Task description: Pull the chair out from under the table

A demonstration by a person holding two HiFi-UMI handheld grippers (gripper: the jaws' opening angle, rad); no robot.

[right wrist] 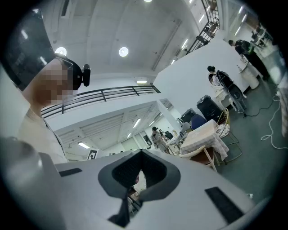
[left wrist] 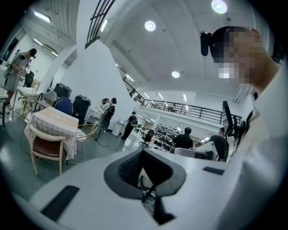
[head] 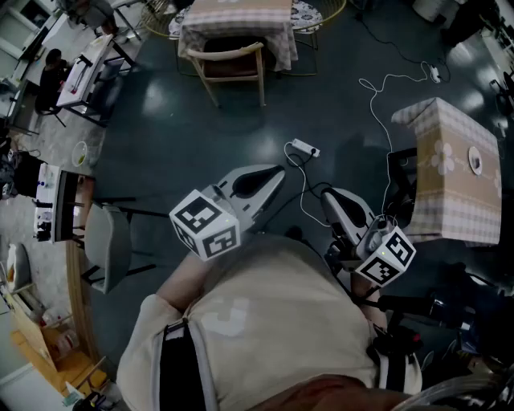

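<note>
A wooden chair (head: 233,68) with a brown seat stands tucked against a table with a checked cloth (head: 237,20) at the far side of the dark floor. The same chair (left wrist: 45,148) and table (left wrist: 51,122) show small at the left of the left gripper view, and the chair (right wrist: 204,155) and table (right wrist: 202,134) at the right of the right gripper view. My left gripper (head: 277,170) and right gripper (head: 329,193) are held close to the person's chest, well short of the chair. Both are shut with nothing between the jaws.
A white power strip (head: 305,148) with a trailing cable lies on the floor ahead. At the right stands a second cloth-covered table (head: 454,168) with a dark chair (head: 399,185) under it. A grey chair (head: 108,245) sits at the left. People stand in the background.
</note>
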